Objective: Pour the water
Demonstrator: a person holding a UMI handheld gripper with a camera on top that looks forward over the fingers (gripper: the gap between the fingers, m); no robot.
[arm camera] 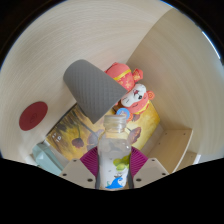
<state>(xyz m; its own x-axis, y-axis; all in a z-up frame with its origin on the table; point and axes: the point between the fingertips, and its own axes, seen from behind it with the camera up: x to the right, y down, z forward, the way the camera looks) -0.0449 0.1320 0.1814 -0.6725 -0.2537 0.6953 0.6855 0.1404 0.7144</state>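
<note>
My gripper [113,162] is shut on a clear plastic water bottle [114,150] with a green and blue label. Both magenta pads [90,160] press on its sides. The bottle points forward, its neck [121,118] tipped toward a grey cup [95,88] that stands just beyond it on the round cream table [60,45]. The bottle's mouth sits close to the cup's lower side. I cannot see water flowing.
A toy with an orange and pink figure [132,92] on a yellow box stands right of the cup. A red disc [33,116] lies on the table to the left. Packets and a box [65,135] lie left of the bottle.
</note>
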